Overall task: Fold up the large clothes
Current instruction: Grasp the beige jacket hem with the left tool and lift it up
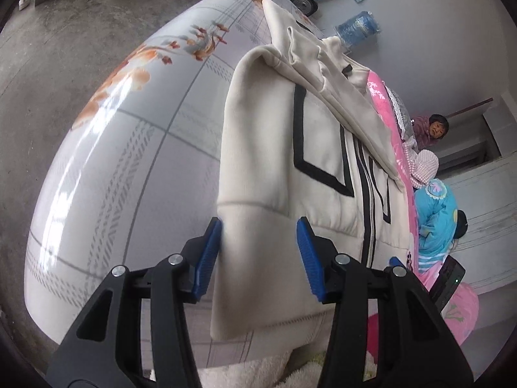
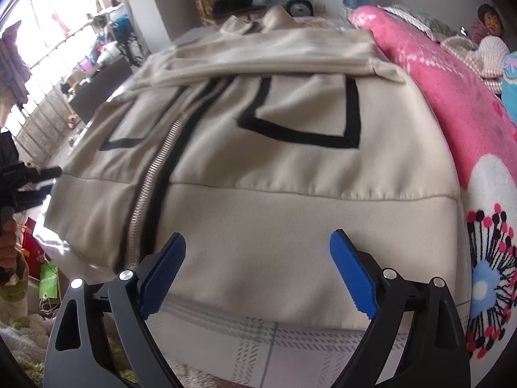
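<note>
So the cream jacket (image 2: 258, 148) is spread front-up on the bed's grey checked sheet (image 1: 129, 148), zipper (image 2: 152, 168) running down it with black stripes alongside and black outlined pockets on both halves. From the right wrist camera it fills most of the frame, collar up at 12 o'clock, hem band nearest the camera. One sleeve (image 2: 265, 61) is folded straight across the chest, cuff end pointing to about 2 o'clock.

The right gripper (image 2: 258, 271) hangs over the hem band, jaws spread wide, blue pads clear of the fabric with nothing between them as far as I can tell. Just cloth underneath.

The left gripper (image 1: 260, 255) is at the jacket's side edge. In its own view the jaws stand about half open, and the hem corner runs down between the blue pads. The 9 o'clock pad looks like it's touching the cloth edge, while the 3 o'clock one has a gap, so I wouldn't call it a real pinch. In the right view you can spot that same gripper poking in at 9 o'clock, with a hand (image 2: 8, 242) below it.

A pink floral blanket (image 2: 452, 103) is bunched along the jacket's far side, at 3 o'clock in the right view, touching it. A person (image 1: 433, 129) sits behind the blanket, at 3 o'clock in the left view.
</note>
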`<state>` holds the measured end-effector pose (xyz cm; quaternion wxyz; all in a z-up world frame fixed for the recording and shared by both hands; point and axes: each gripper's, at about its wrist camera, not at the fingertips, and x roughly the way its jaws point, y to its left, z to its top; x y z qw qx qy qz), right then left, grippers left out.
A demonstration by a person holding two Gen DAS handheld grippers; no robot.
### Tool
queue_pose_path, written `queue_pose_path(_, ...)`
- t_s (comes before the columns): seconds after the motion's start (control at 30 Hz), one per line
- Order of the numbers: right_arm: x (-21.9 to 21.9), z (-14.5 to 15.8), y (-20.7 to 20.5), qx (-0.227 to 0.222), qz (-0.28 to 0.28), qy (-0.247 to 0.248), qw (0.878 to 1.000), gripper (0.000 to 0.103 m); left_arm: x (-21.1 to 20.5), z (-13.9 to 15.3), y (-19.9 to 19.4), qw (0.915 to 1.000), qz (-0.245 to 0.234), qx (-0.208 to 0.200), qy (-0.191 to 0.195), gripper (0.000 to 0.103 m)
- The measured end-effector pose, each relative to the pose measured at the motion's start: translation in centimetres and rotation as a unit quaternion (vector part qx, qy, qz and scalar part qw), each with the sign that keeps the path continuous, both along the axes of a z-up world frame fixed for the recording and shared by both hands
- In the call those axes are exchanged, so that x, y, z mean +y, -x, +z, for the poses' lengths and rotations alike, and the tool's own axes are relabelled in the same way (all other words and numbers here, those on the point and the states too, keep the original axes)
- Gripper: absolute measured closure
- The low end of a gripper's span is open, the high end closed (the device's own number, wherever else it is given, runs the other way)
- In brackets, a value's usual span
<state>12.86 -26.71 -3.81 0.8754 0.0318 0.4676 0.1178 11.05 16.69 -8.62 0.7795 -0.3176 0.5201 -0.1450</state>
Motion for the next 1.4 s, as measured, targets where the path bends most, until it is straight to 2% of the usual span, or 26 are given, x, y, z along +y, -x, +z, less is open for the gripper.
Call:
queue_pose_path(0.07, 1.7, 1.7, 0.7, -0.039, 0.037, 0.010, 0.998, 0.015, -0.2, -0.2, 1.1, 0.9999, -0.006, 0.006, 0.011, 0.057)
queue_pose_path(0.13, 3.8, 3.0, 1.0, -0.063, 0.086, -0.010, 0.994, 0.015, -0.4, -0.4, 1.7, 0.9996, -0.002, 0.012, 0.024, 0.058)
queue_pose_path(0.23, 8.4, 4.0, 1.0, -0.076, 0.175, -0.024, 0.981, 0.015, -0.6, -0.3, 2.3, 0.9982, -0.002, 0.022, 0.056, 0.058)
queue_pose_path(0.4, 16.8, 3.6, 1.9, -0.098, 0.302, 0.004, 0.948, 0.015, -1.4, 2.4, 2.4, 0.9957, -0.016, -0.014, 0.091, 0.058)
queue_pose_path(0.47, 19.2, 3.1, 2.3, -0.104, 0.330, 0.000, 0.938, 0.015, -1.5, 3.1, 2.3, 0.9939, -0.019, -0.025, 0.106, 0.057)
queue_pose_path(0.57, 21.9, 2.1, 2.2, -0.100, 0.354, -0.014, 0.930, 0.015, -1.6, 3.5, 2.0, 0.9929, -0.017, -0.029, 0.114, 0.057)
queue_pose_path(0.7, 23.5, 1.0, 2.4, -0.109, 0.346, 0.000, 0.932, 0.015, -1.4, 3.2, 1.8, 0.9913, -0.011, -0.031, 0.128, 0.057)
queue_pose_path(0.77, 23.7, 0.7, 2.4, -0.109, 0.338, 0.002, 0.935, 0.024, -1.1, 3.0, 1.8, 0.9896, -0.009, -0.029, 0.140, 0.057)
queue_pose_path(0.83, 24.1, 0.2, 2.2, -0.103, 0.330, 0.010, 0.938, 0.046, -0.8, 2.8, 1.9, 0.9881, -0.008, -0.028, 0.151, 0.057)
queue_pose_path(0.87, 24.2, 0.0, 2.2, -0.099, 0.325, 0.018, 0.940, 0.053, -0.7, 2.7, 1.9, 0.9871, -0.008, -0.029, 0.157, 0.057)
queue_pose_path(0.93, 24.1, -0.1, 2.0, -0.098, 0.311, 0.027, 0.945, 0.083, -0.5, 2.6, 1.9, 0.9869, -0.005, -0.030, 0.159, 0.057)
queue_pose_path(1.0, 23.6, 0.1, 1.7, -0.093, 0.302, 0.009, 0.949, 0.094, -0.2, 2.3, 1.8, 0.9885, 0.003, -0.026, 0.149, 0.057)
queue_pose_path(1.13, 22.6, 0.9, 2.0, -0.099, 0.294, -0.010, 0.951, 0.096, 0.4, 1.3, 0.9, 0.9908, 0.019, -0.007, 0.134, 0.051)
queue_pose_path(1.3, 22.5, 0.8, 1.5, -0.094, 0.295, -0.015, 0.951, 0.096, 0.4, -0.7, -0.9, 0.9892, 0.024, 0.024, 0.142, 0.053)
queue_pose_path(1.37, 22.4, 0.9, 1.3, -0.086, 0.300, -0.019, 0.950, 0.096, 0.3, -1.0, -1.3, 0.9904, 0.032, 0.026, 0.132, 0.071)
queue_pose_path(1.4, 22.3, 0.9, 1.0, -0.075, 0.303, -0.025, 0.950, 0.095, 0.1, -1.1, -1.4, 0.9911, 0.031, 0.025, 0.127, 0.084)
